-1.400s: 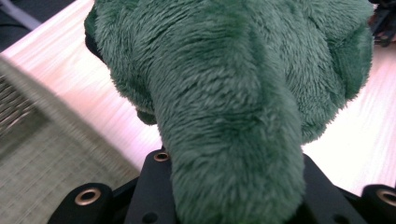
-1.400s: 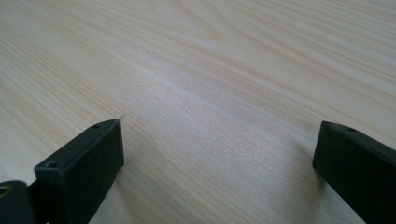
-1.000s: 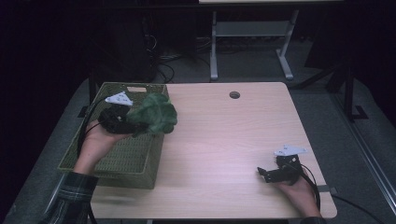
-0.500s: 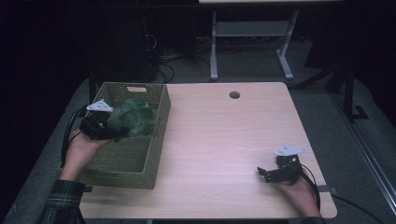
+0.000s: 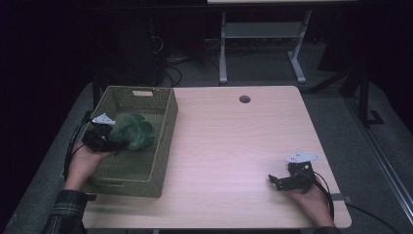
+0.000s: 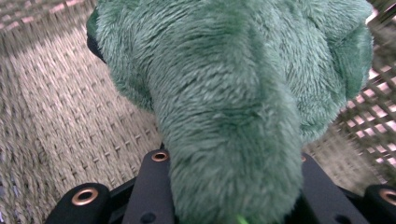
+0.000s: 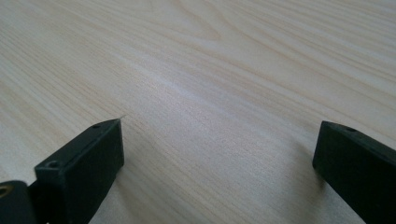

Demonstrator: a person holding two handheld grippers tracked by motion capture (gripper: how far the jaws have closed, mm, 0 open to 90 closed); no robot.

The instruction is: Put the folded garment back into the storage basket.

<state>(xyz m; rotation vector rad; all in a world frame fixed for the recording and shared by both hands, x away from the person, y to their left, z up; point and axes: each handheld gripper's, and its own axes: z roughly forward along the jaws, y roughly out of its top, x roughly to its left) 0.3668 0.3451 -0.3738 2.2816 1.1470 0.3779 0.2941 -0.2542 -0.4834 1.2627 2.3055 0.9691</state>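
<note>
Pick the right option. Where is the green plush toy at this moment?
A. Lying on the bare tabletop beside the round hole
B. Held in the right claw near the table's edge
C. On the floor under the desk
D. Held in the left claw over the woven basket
D: the left claw is shut on the green plush toy above the inside of the woven basket, while the right claw stands open over bare wood.

Deep green, fuzzy plush toy point(image 5: 135, 131); olive-green woven basket point(image 5: 160, 146) with a lattice pattern; pale, wood-grained surface point(image 5: 234, 151); black jaws on each hand-held gripper.
</note>
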